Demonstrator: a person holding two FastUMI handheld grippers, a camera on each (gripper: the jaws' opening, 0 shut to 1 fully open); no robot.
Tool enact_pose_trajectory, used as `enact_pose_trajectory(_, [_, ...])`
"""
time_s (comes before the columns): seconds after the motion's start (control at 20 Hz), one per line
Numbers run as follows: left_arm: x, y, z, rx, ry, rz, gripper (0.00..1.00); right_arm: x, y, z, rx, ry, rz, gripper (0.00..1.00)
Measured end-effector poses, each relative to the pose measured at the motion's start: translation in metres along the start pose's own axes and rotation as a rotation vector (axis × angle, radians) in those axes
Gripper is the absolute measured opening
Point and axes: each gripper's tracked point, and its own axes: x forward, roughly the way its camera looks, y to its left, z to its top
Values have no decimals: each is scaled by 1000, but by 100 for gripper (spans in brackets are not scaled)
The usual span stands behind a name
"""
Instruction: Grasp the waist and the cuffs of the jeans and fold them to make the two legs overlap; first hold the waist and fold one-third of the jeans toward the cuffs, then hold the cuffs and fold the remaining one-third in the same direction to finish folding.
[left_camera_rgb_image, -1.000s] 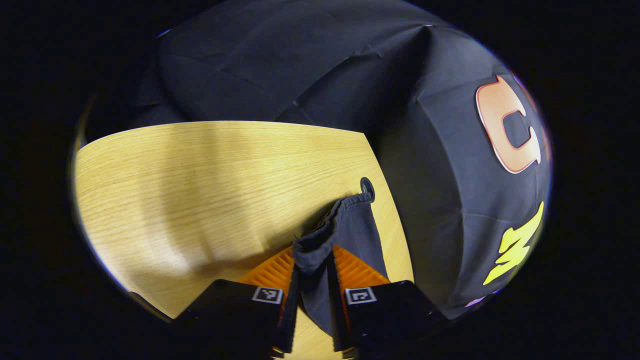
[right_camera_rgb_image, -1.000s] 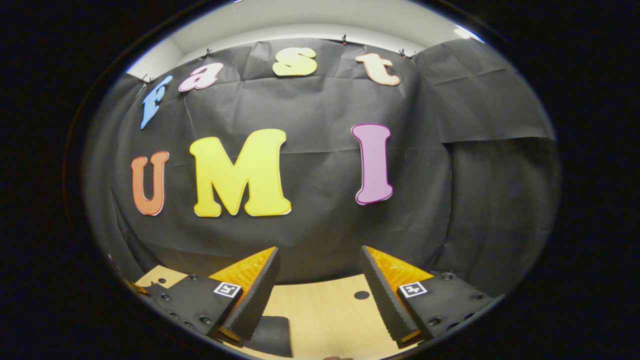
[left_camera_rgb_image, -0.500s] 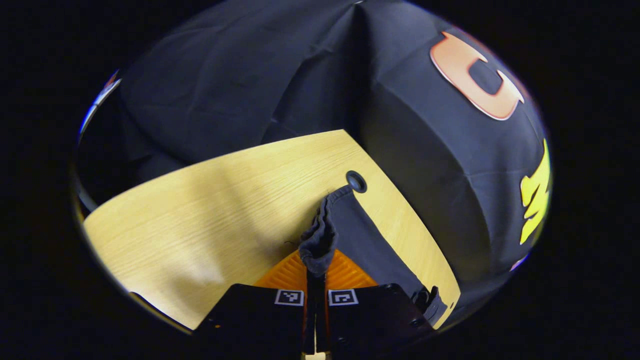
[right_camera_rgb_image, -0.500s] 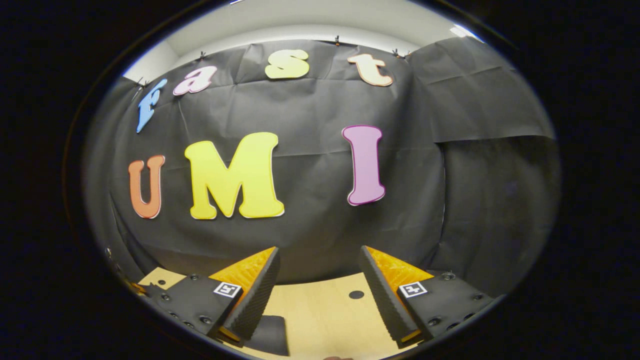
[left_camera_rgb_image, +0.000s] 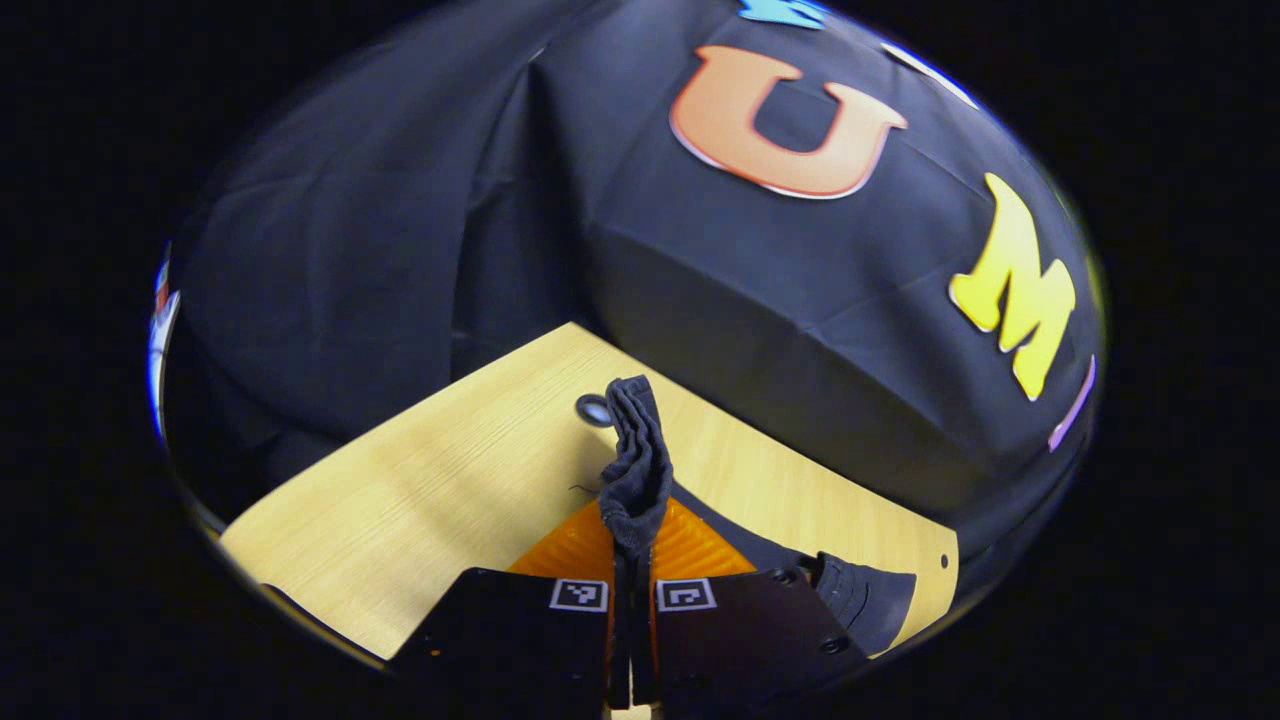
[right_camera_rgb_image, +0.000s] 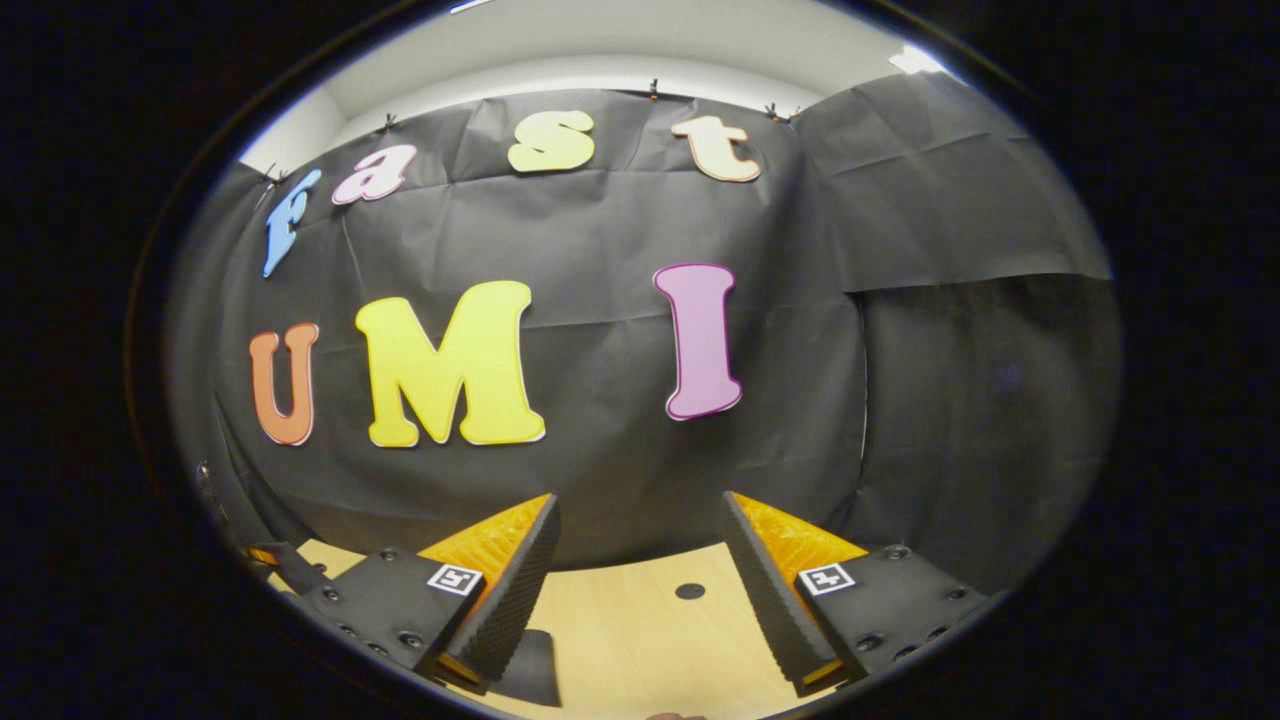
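Near the bench's (left_camera_rgb_image: 420, 500) far corner, jeans (left_camera_rgb_image: 635, 470) are now clamped by the left gripper (left_camera_rgb_image: 631, 560), closed since a second ago. Right gripper (right_camera_rgb_image: 640, 590) is held wide open, empty. A fold lift seems ready.

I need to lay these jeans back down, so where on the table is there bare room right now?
Bare wood lies left of the left gripper, out to the table edge. Another strip runs between the open right gripper fingers, toward the round hole. It is crowded where the jeans bunch in the shut left gripper and trail right.
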Motion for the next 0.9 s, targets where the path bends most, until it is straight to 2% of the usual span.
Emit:
enact_pose_trajectory(0.15, [-9, -40, 10, 65, -31, -54, 4, -8, -10, 0, 8, 3, -5, 98])
enact_pose_trajectory(0.35, [-18, -100, 11, 209, -68, -130, 4, -19, -31, 2, -11, -4, -31, 98])
enact_pose_trajectory(0.75, [-30, -221, -23, 439, -61, -289, 4, -40, -79, 9, 3, -16, -109, 98])
enact_pose_trajectory(0.9, [-34, -252, -47, 510, -45, -342, 4, -45, -91, 8, 12, -14, -126, 98])
